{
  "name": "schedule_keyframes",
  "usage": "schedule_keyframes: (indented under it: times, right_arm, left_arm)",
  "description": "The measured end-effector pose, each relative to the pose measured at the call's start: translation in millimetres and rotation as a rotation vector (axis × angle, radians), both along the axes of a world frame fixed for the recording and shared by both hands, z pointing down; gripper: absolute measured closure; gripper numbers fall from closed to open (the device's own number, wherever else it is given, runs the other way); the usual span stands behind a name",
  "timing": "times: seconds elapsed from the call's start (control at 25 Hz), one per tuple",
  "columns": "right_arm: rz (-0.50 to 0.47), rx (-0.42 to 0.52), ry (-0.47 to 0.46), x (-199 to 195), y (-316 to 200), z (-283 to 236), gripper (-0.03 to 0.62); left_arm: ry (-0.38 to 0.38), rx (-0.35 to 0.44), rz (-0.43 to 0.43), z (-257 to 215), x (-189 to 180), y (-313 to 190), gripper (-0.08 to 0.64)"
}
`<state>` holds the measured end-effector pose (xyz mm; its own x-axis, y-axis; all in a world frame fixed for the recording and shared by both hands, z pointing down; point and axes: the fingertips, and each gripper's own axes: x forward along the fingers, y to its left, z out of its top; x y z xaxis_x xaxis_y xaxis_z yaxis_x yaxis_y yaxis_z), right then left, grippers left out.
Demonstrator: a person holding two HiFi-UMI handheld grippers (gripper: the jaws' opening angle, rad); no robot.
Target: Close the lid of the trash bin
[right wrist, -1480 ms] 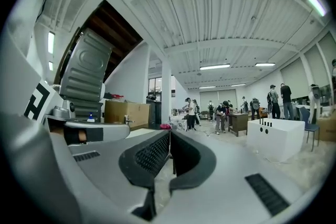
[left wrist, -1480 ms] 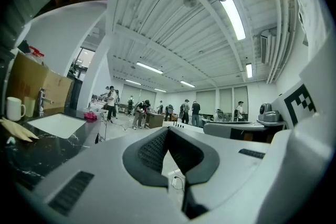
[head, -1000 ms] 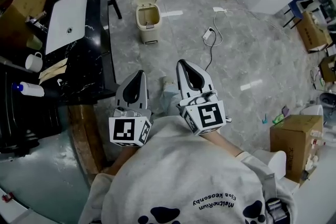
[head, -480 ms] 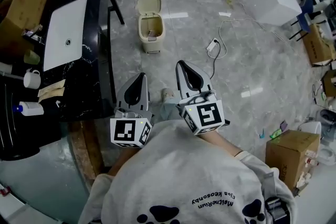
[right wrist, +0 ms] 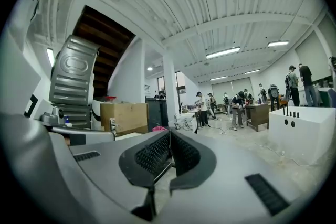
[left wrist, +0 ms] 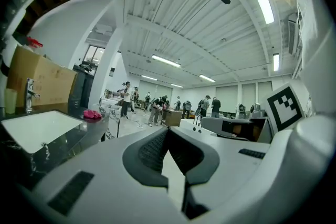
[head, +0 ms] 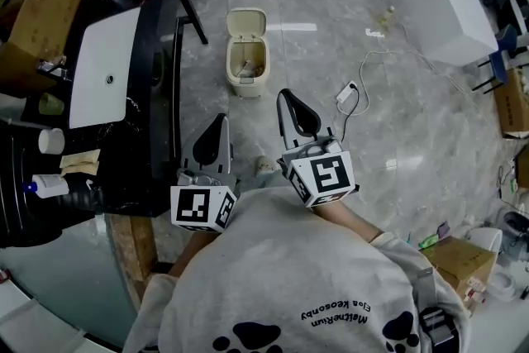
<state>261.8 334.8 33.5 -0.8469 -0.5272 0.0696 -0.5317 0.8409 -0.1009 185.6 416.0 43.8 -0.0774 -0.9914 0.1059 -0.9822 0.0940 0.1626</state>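
bin: I've got the beige trash bin [head: 247, 62] on the floor [head: 397, 120] ahead of both tips, well apart | lid [head: 247, 20] flipped up, open | inside: some scraps [head: 245, 73], can't tell what | left gripper [head: 218, 122] pinched shut, empty | right gripper [head: 288, 98] same, closed on nothing

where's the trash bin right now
In the head view the trash bin stands on the floor at upper middle, lid up, just right of the black counter and beyond the right gripper.

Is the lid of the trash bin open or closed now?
Open: the lid stands tipped back, and the inside of the trash bin is visible from above.
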Motion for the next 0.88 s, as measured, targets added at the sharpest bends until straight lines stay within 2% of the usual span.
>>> schedule_keyframes:
  times: [0.32, 0.56, 0.88]
  right_arm:
    - [-0.047, -0.015, 0.008, -9, -40, 11, 0.56]
    - [-0.029, -0.039, 0.024, -1, -52, 18, 0.56]
    - [0.047, -0.013, 0.04, 4, -78, 26, 0.56]
  left_arm:
    - [0.004, 0.0, -0.031, 4, -7, -42, 0.541]
    - [0.02, -0.001, -0.044, 4, -16, -55, 0.541]
    - [0.032, 0.008, 0.029, 13, -22, -94, 0.541]
